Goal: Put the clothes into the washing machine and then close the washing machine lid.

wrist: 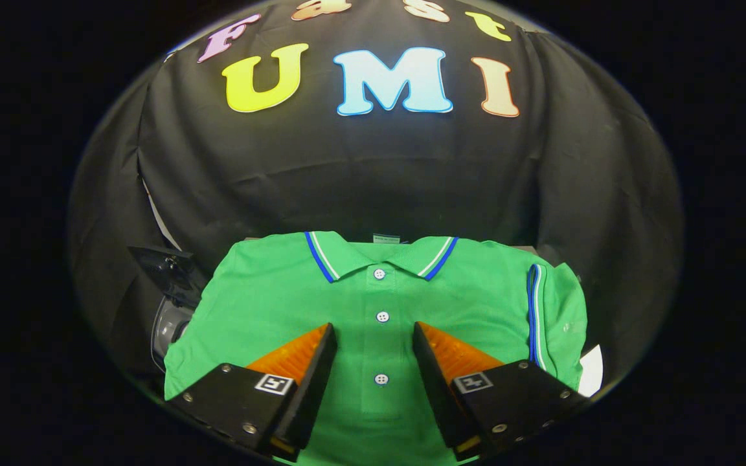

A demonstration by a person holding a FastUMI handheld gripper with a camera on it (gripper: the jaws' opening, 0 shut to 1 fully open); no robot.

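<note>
To the left, beside the shirt's sleeve, a dark machine part with a greyish round rim [169, 323] peeks out. The green polo shirt [269, 304] lies flat, collar toward the black cloth wall [373, 175]. The tongs [374, 333] hang wide apart above its button placket, holding nothing. Its blue-trimmed sleeve lies to the right.

Just black cloth wall [373, 175] all round, creased and draped, lit from front, dark at sides.
</note>
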